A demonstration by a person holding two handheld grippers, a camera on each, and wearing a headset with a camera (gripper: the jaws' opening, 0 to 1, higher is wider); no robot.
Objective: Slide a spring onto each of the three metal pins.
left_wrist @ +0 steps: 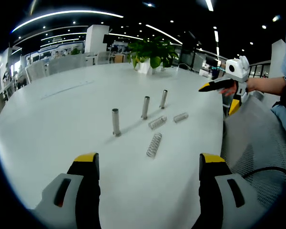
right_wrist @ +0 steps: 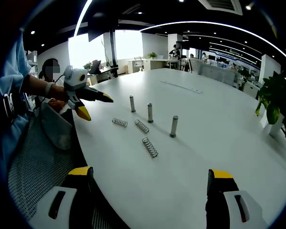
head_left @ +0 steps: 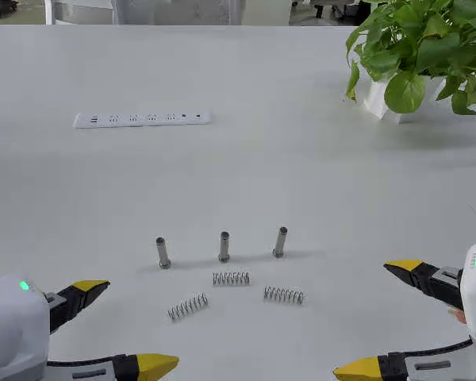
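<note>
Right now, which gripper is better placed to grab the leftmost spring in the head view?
Left. The left gripper, open, is nearest that spring, which lies straight ahead of its fingers; the right gripper sits beyond the other springs.

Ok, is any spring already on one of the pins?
No, all three springs lie on the table beside the bare upright pins.

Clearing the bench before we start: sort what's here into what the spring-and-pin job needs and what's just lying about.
Job: left pin, middle pin, right pin, upright and bare; left spring, middle spring, right spring, lying before them; left gripper and right gripper, open.
Lying about: power strip, potted plant.
</note>
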